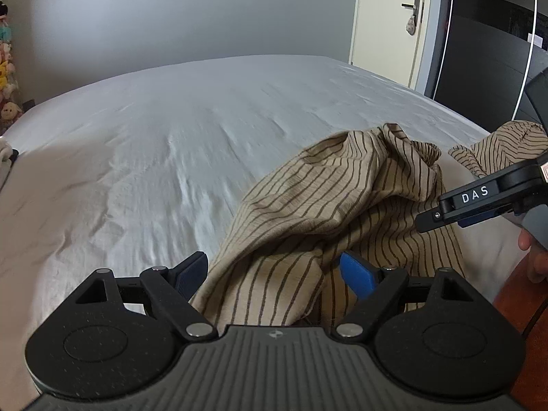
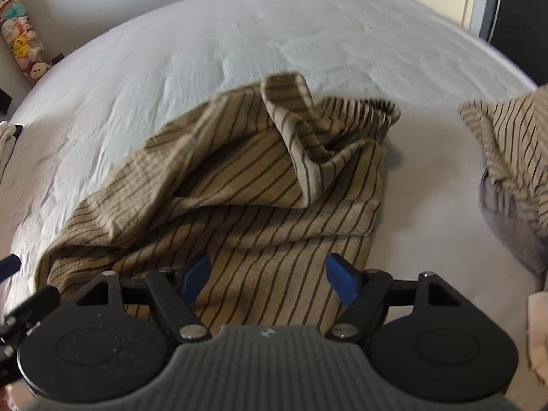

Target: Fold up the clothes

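Note:
A crumpled tan garment with dark stripes lies on the near part of the white bed sheet. My left gripper is open, and the near edge of the garment runs between its blue pads. My right gripper is also open, hovering just over the garment's near end with cloth under both pads. In the left wrist view, the right gripper's black finger reaches in from the right above the cloth, with a hand behind it.
A second striped piece lies to the right on a grey cloth. Plush toys hang by the left wall. A door and a dark panel stand beyond the bed's right side.

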`<state>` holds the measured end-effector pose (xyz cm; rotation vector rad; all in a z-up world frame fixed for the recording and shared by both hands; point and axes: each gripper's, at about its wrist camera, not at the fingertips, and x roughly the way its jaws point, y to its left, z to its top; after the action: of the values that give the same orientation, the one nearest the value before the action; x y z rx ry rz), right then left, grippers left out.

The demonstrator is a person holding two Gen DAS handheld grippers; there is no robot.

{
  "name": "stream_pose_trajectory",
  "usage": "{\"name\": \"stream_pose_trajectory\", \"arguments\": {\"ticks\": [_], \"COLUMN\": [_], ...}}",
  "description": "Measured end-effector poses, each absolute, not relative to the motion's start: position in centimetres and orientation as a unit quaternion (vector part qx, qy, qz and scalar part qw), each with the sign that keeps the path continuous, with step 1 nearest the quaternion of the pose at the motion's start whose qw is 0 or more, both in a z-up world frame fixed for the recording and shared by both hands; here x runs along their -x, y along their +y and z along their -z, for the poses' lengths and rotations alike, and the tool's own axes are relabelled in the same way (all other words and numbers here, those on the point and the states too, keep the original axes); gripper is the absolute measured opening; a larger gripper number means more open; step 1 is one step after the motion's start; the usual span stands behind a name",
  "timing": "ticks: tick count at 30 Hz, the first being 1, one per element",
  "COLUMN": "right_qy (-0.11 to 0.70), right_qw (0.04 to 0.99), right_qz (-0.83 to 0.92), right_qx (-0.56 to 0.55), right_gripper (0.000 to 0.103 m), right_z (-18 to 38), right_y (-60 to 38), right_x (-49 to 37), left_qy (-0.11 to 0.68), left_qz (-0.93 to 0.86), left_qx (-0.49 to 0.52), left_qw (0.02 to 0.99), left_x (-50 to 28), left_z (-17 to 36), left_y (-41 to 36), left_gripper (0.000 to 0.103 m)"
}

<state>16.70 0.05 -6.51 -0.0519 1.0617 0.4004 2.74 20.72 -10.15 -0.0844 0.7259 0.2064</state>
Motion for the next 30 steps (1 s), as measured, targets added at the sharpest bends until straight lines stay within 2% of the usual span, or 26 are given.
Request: {"name": "stream_pose_trajectory", "arguments": {"ticks": [7,10,12,13,14,16,17,19,25,30], "right_qy": [0.543,0.558,0.56,0.558,0.555,0.548,0.545,0.535,0.495,0.465], "right_qw": [0.829,0.822,0.821,0.822,0.824,0.826,0.828,0.831,0.841,0.837], "right_qz": [-0.127,-0.106,-0.106,-0.11,-0.115,-0.125,-0.131,-0.151,-0.215,-0.286], "right_qx": [-0.035,-0.037,-0.034,-0.029,-0.024,-0.021,-0.019,-0.027,-0.029,-0.026], "right_gripper": [0.076,0.076,0.075,0.066,0.057,0.019,0.009,0.003,0.002,0.002], "right_z": [9.2,10.4,10.7,10.7,10.7,10.6,10.5,10.1,7.9,6.1], "right_y": [-0.7,-0.5,-0.3,-0.1,0.0,0.2,0.3,0.2,0.9,3.4], "right_x": [-20.0,-20.8,-20.8,-20.6,-20.4,-20.0,-19.8,-19.2,-16.5,-13.2], "left_qy": [0.38,0.396,0.4,0.398,0.395,0.388,0.385,0.374,0.352,0.327], "left_qz": [-0.108,-0.117,-0.119,-0.12,-0.125,-0.14,-0.147,-0.171,-0.217,-0.282], "left_qx": [0.034,0.054,0.077,0.087,0.093,0.102,0.107,0.103,0.083,0.108], "left_qw": [0.918,0.909,0.905,0.905,0.905,0.905,0.905,0.906,0.907,0.896], "left_x": [-5.6,-6.5,-6.6,-6.5,-6.3,-5.9,-5.6,-5.0,-1.7,1.8], "left_z": [12.7,13.5,13.9,14.0,13.9,13.5,13.3,12.4,9.2,6.0], "left_y": [21.1,22.0,22.7,23.1,23.3,23.7,23.9,24.1,24.7,26.6], "left_gripper": [0.098,0.073,0.051,0.045,0.032,0.019,0.014,0.012,0.008,0.008]}}
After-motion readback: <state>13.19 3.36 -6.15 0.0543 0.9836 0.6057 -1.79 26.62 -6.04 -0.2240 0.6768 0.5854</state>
